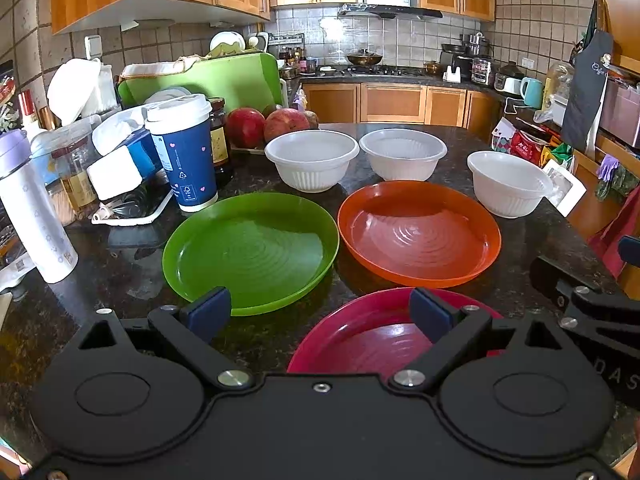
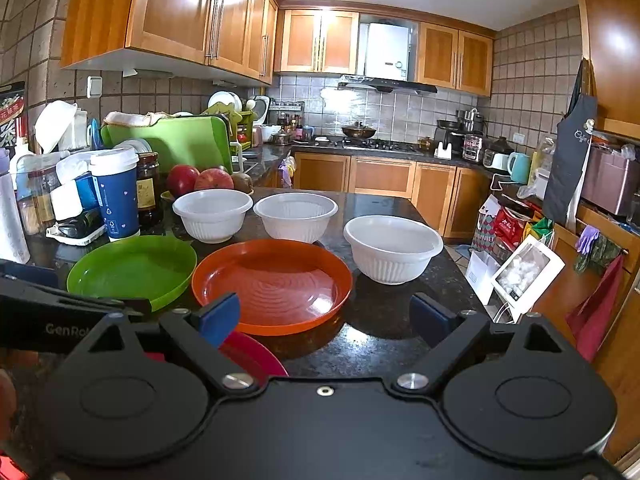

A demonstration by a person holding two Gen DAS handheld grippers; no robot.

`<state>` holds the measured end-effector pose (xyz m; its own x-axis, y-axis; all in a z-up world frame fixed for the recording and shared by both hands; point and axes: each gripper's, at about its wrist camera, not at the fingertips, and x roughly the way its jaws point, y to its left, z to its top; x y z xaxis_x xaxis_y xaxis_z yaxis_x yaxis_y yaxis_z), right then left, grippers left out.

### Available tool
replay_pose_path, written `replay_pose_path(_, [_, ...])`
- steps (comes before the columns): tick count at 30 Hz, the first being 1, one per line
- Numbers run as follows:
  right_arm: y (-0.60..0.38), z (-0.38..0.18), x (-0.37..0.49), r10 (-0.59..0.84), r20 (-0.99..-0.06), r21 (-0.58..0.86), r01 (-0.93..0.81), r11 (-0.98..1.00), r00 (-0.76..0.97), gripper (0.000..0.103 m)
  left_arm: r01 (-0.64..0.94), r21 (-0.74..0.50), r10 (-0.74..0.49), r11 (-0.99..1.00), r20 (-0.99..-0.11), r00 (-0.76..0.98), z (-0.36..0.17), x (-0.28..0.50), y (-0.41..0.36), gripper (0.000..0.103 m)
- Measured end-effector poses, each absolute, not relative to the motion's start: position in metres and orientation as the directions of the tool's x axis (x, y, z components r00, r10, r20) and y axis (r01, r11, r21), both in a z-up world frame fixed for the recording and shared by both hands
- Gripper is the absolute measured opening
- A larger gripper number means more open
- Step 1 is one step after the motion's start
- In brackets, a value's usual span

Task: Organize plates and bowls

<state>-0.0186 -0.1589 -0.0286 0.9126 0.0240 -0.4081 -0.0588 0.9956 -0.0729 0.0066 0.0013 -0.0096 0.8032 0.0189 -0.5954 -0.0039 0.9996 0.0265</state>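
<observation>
In the left wrist view the left gripper is hovering low over the dark stone table with its blue-padded fingers spread wide and holding nothing, and the pink plate is lying at bottom centre of the frame just under the right-hand finger. The green plate is sitting left of centre and the orange plate right of centre, their rims nearly touching. Behind them three white bowls are standing upright in a row: the left bowl, the middle bowl and the right bowl, the last one just beside the orange plate's upper right rim. A blue paper cup and two apples are standing in the upper left part of the frame. In the right wrist view the right gripper is also hanging above the table with its fingers spread apart and empty, the orange plate lying at centre just beyond them, and the left gripper's arm is showing at the lower left edge
</observation>
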Motion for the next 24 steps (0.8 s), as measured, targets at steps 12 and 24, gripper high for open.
replay_pose_path(12, [-0.1589, -0.0276, -0.0175, 0.030, -0.407, -0.076, -0.066, 0.995, 0.913, 0.096, -0.008, 0.025, 0.022, 1.000, -0.598, 0.801, -0.0107, 0.0077, 0.0030, 0.095])
replay_pose_path(24, [-0.1594, -0.0282, -0.0158, 0.041, -0.411, -0.082, -0.081, 0.993, 0.911, 0.096, -0.026, 0.031, 0.039, 0.999, -0.579, 0.814, -0.0102, 0.0076, 0.0052, 0.094])
